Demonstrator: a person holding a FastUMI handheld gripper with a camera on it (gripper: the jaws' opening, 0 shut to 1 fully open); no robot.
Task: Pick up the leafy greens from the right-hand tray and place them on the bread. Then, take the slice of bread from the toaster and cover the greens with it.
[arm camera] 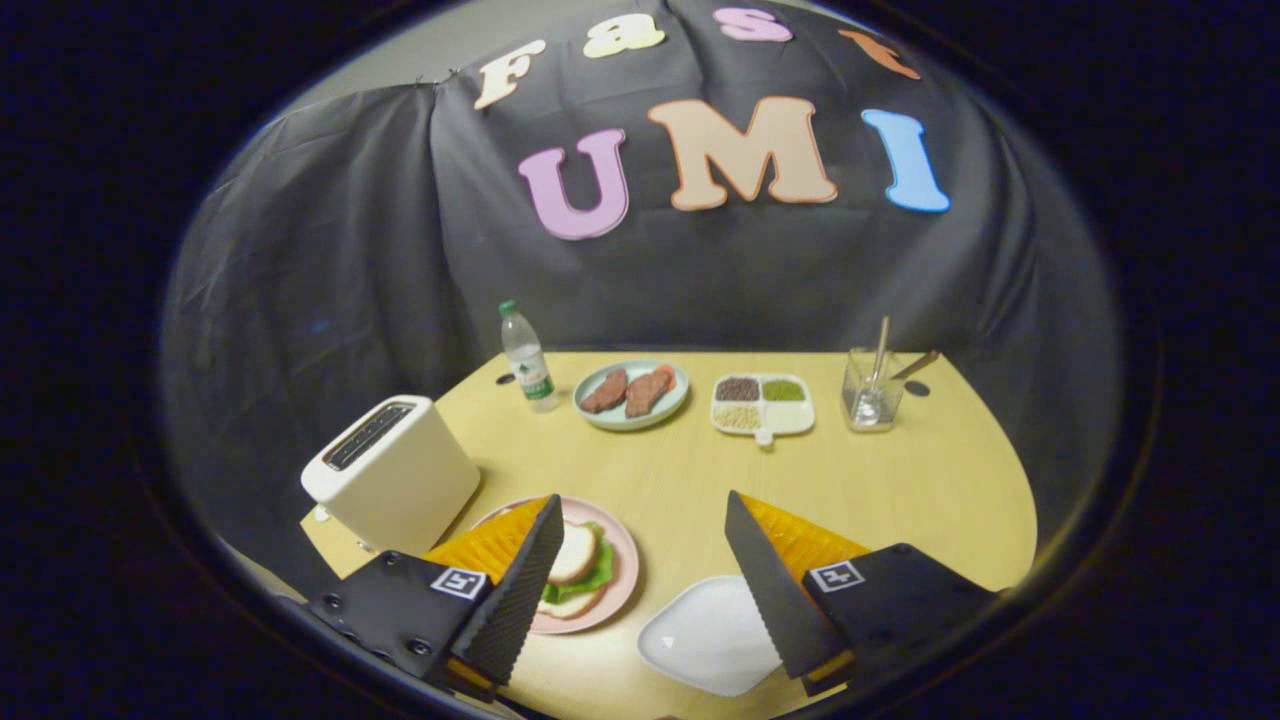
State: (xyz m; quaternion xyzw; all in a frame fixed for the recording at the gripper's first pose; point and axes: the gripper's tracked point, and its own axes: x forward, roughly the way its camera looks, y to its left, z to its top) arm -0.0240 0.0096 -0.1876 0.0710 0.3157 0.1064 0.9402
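My gripper point(645, 535) hangs above the wooden table point(900, 500) with its fingers wide apart and nothing between them. A pink plate point(625, 560) lies partly behind the left finger point(525, 585). On it a slice of bread point(575, 552) lies on top of leafy greens point(592, 582), with another slice point(568, 603) underneath. A white tray point(705, 635) with nothing in it lies between the fingers, close to the right one. A white toaster point(392, 485) stands left of the plate; its slots look dark.
Beyond the fingers at the back of the table stand a water bottle point(528, 360), a pale green plate with meat pieces point(631, 393), a divided dish of grains point(762, 403) and a glass with utensils point(873, 390). Black cloth walls surround the table.
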